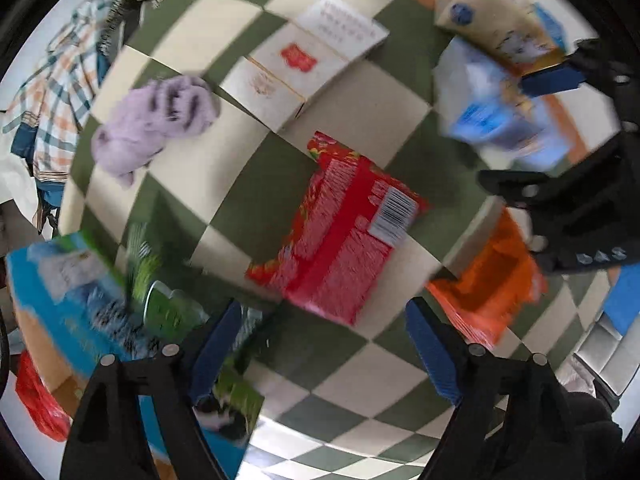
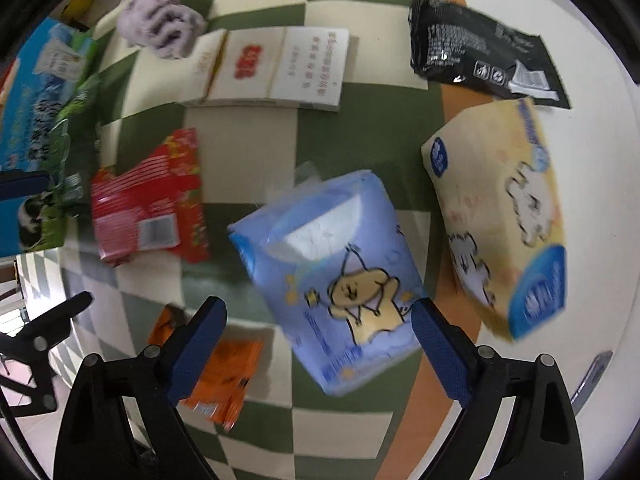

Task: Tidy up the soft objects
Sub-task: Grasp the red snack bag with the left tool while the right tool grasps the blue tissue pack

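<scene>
Hovering right tongs (image 2: pixel 318 320), spread wide, above soft blue tissue pack (image 2: pixel 332 280) for clean straddling; left tongs (image 1: pixel 324 346) likewise apart, empty.

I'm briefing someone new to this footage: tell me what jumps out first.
The blue tissue pack with a cartoon figure lies straight ahead of the open right gripper, beside a cream tissue pack. In the left view a red packet sits mid-cloth ahead of the open left gripper, a lilac cloth beyond it.
</scene>
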`<control>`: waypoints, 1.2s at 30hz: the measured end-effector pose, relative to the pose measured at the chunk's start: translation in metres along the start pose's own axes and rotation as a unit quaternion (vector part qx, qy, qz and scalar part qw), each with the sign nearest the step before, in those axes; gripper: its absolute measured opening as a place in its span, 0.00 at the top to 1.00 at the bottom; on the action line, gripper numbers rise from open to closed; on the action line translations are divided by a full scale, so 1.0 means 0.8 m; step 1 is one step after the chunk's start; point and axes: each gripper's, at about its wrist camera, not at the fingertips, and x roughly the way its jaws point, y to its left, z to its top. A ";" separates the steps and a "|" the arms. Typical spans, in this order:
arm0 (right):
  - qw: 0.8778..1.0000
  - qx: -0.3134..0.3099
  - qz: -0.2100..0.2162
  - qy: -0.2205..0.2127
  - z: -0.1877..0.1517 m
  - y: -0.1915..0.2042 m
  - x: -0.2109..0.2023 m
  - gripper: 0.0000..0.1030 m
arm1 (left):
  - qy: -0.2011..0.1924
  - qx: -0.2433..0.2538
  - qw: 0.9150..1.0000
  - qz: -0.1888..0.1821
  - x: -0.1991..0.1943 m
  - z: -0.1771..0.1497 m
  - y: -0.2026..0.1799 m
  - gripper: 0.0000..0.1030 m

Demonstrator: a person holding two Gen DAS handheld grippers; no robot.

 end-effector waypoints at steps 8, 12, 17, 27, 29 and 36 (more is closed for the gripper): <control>1.000 0.016 -0.009 0.014 0.003 -0.027 0.018 0.44 | 0.023 0.004 1.000 0.006 0.042 0.011 -0.004 0.33; 1.000 -0.009 0.017 0.009 0.007 -0.031 0.009 0.33 | 0.023 -0.012 1.000 -0.002 0.040 0.001 -0.009 0.40; 1.000 -0.003 0.027 0.014 0.019 -0.051 -0.009 0.27 | 0.022 -0.027 0.999 -0.035 0.040 -0.006 -0.019 0.40; 0.999 0.007 0.029 0.038 0.049 -0.078 -0.026 0.21 | 0.021 -0.034 0.999 -0.030 0.068 -0.005 -0.045 0.42; 0.999 0.008 0.033 0.029 0.055 -0.079 -0.029 0.21 | 0.022 -0.041 0.998 -0.030 0.072 -0.008 -0.042 0.50; 0.999 0.007 0.038 0.036 0.074 -0.061 -0.026 0.21 | 0.027 -0.086 0.996 -0.026 0.082 -0.024 -0.031 0.52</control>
